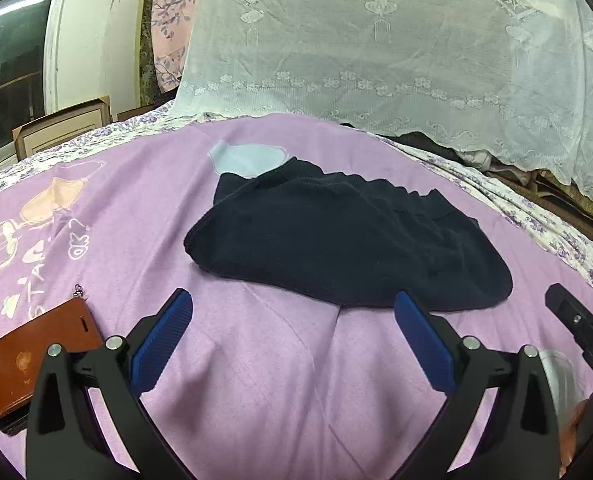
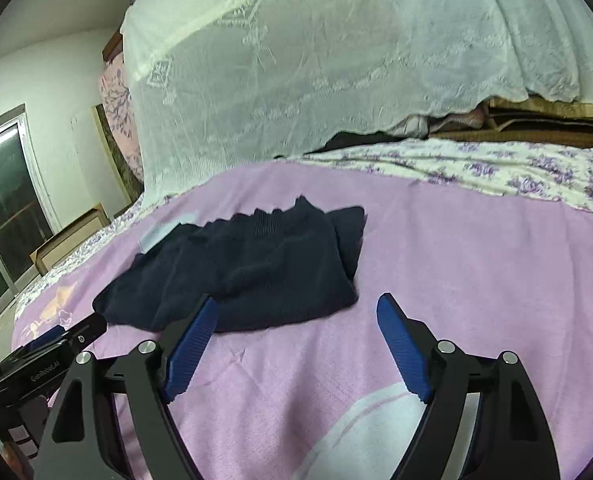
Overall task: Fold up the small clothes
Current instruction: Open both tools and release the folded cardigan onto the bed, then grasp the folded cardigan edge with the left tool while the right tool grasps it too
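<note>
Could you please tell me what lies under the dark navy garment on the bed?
The navy garment lies on the lilac sheet, overlapping a pale blue printed patch at its far edge. How far that patch extends underneath is hidden.

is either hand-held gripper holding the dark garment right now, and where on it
Nothing is held. The left hand-held gripper and right hand-held gripper are both open, just short of the dark garment lying on the pink sheet.

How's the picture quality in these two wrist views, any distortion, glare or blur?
Left wrist view: strong fisheye bending, black corners, dark garment sharp but its folds lost in shadow. Right wrist view: same curvature, lace cover bright and slightly washed out, garment a little soft.
</note>
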